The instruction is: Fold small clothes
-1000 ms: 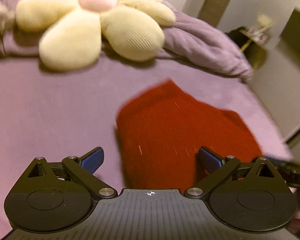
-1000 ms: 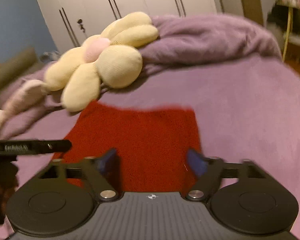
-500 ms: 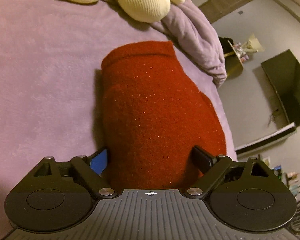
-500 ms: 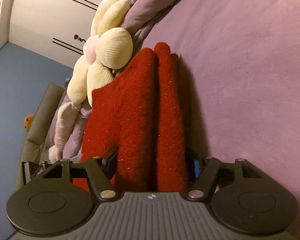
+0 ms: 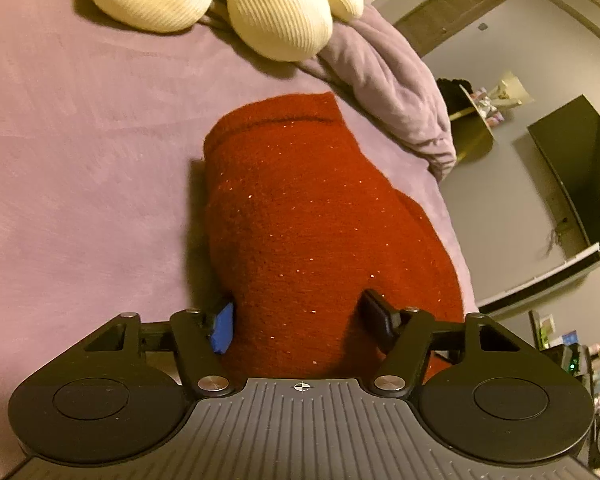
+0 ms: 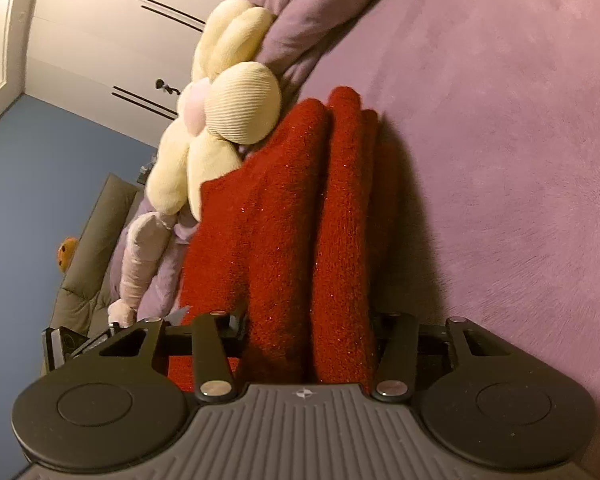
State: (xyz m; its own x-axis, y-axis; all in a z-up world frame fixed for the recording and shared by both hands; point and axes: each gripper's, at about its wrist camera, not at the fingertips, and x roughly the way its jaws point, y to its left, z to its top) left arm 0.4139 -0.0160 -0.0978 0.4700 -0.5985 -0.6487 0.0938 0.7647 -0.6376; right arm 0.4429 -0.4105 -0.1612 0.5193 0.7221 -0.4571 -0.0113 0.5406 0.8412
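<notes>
Left wrist view had the left gripper (image 5: 298,320) clamped on the near edge of the red knit garment (image 5: 300,216) on the purple bed (image 5: 80,160), right gripper (image 6: 308,336) pinching its bunched folds (soft, light, floppy, so probably best held at edges).

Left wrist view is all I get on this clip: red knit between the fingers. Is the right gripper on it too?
Observer: Yes. The right gripper is closed on the red garment, and fabric fills the gap between its fingers.
Operator: Is it a single layer there?
Observer: No. Several thick folds run side by side away from that gripper.
Operator: Is anything close beyond it?
Observer: The flower cushion, pink centre showing, overlaps the red garment's far corner in that view. I cannot tell whether they touch.
</notes>
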